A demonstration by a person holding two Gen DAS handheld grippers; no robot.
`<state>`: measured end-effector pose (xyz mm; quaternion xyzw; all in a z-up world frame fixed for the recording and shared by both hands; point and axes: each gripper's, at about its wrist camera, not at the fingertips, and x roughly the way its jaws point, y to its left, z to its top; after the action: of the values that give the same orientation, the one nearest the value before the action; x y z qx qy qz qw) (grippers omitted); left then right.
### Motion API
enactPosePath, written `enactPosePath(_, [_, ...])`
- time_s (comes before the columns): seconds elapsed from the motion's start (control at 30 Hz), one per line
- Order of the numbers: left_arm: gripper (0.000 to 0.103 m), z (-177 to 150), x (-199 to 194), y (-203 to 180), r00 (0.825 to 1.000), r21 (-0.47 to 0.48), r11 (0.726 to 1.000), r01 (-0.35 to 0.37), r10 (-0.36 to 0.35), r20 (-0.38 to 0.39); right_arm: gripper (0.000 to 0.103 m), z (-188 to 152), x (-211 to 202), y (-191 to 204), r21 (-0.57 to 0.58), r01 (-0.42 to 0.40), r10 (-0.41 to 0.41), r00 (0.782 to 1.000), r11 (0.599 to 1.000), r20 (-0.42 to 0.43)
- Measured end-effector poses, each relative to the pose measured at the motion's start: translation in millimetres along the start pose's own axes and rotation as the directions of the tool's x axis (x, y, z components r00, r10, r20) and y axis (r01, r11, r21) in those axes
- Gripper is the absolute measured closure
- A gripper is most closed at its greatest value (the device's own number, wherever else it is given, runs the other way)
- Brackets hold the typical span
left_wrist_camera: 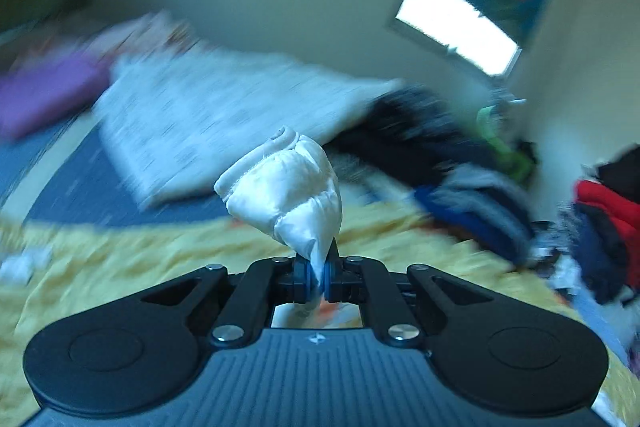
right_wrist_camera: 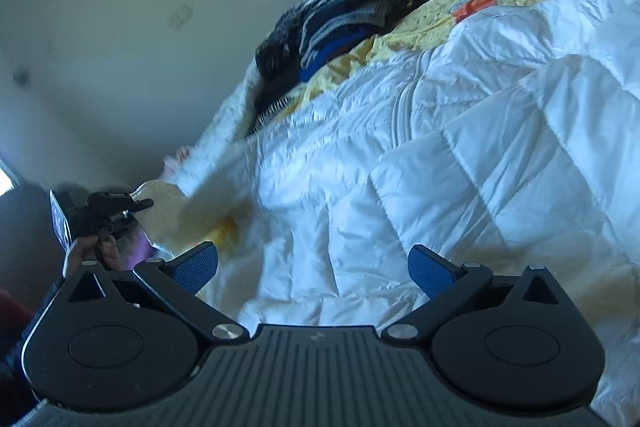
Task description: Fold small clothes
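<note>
A white quilted puffer jacket (right_wrist_camera: pixel 460 147) lies spread on the yellow bedspread (right_wrist_camera: pixel 432 15). My left gripper (left_wrist_camera: pixel 318 277) is shut on a bunched white end of the jacket (left_wrist_camera: pixel 288 187), which it holds up off the bed. In the right wrist view the left gripper (right_wrist_camera: pixel 116 211) shows at the far left, holding that same white end. My right gripper (right_wrist_camera: pixel 314 267) is open and empty, its blue pads (right_wrist_camera: pixel 196 267) spread just above the jacket's near edge.
A pile of dark, blue and grey clothes (right_wrist_camera: pixel 332 27) sits at the back of the bed by the wall. More clothes, red and navy (left_wrist_camera: pixel 604 227), lie at the right. A white patterned pillow (left_wrist_camera: pixel 224 115) and a purple cushion (left_wrist_camera: pixel 44 95) lie behind. The left view is motion-blurred.
</note>
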<state>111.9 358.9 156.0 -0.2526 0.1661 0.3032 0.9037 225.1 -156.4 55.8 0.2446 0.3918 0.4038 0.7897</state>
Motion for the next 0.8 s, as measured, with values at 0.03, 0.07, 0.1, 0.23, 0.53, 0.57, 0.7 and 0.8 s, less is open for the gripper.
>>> enactPosePath(0.03, [0.098,5,-10,-22,0.999,0.037,0.999,0.035,-0.036,0.033,0.001,4,-6,-4,0.028,-0.016,0.016,1.0,0.999,0.023])
enactPosePath(0.07, [0.098,10,-22,-46,0.994,0.077,0.994,0.078,-0.083,0.067,0.001,7,-12,-7,0.047,-0.028,0.026,0.999,0.998,0.044])
enactPosePath(0.1, [0.098,13,-33,-68,0.988,0.116,0.986,0.117,-0.127,0.089,0.001,10,-19,-11,0.067,-0.04,0.036,0.997,0.997,0.068])
enactPosePath(0.23, [0.098,6,-88,-165,0.924,0.304,0.902,0.305,-0.358,0.134,0.001,20,-46,-27,0.132,-0.085,0.066,0.987,0.988,0.144])
enactPosePath(0.53, [0.098,-176,-192,-319,0.68,0.613,0.47,0.635,-0.716,-0.155,0.001,18,-103,-87,0.329,-0.149,0.054,0.958,0.932,0.28])
enactPosePath(0.57, [0.097,-205,-195,-327,0.667,0.634,0.424,0.647,-0.717,-0.202,0.001,14,-111,-102,0.389,-0.179,0.055,0.949,0.904,0.309])
enactPosePath(0.7, [0.097,-291,-178,-341,0.656,0.624,0.33,0.708,-0.633,-0.41,0.001,-3,-134,-147,0.532,-0.254,0.042,0.925,0.808,0.378])
enactPosePath(0.8, [0.097,-337,-166,-338,0.696,0.695,0.274,0.665,-0.566,-0.442,0.001,-7,-140,-155,0.53,-0.237,0.036,0.932,0.814,0.362])
